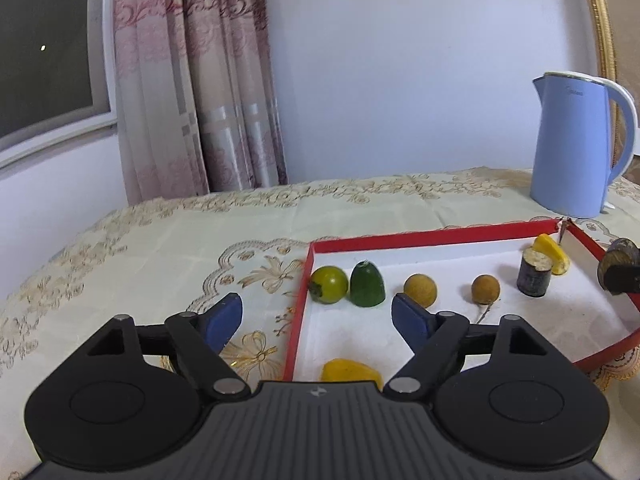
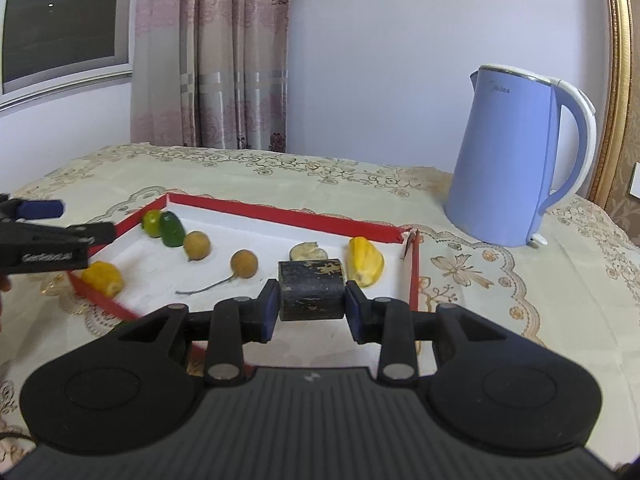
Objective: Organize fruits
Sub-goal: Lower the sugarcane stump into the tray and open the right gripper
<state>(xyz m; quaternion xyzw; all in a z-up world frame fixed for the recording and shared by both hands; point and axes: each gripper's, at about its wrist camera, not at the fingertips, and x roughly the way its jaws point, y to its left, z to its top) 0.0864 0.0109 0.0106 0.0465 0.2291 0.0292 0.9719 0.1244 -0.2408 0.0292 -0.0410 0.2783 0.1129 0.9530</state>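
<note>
A red-walled white tray (image 1: 432,236) (image 2: 288,214) holds a green round fruit (image 1: 329,284), a green cone-shaped piece (image 1: 367,284), two brown round fruits (image 1: 420,290) (image 1: 485,289), a dark cylinder piece (image 1: 534,274) and two yellow pieces (image 1: 554,256) (image 1: 350,370). My left gripper (image 1: 318,318) stands open over the tray's left wall with nothing between its pads. It hangs above the near yellow piece. My right gripper (image 2: 312,306) is shut on a dark cylinder chunk (image 2: 312,296), held above the tray's near right part. Behind it lie the other dark piece (image 2: 308,251) and a yellow piece (image 2: 366,262).
A blue electric kettle (image 1: 576,148) (image 2: 516,160) stands on the embroidered tablecloth (image 1: 160,248) behind the tray's far right corner. A curtain and a window are at the back left. A gold frame edge runs along the right.
</note>
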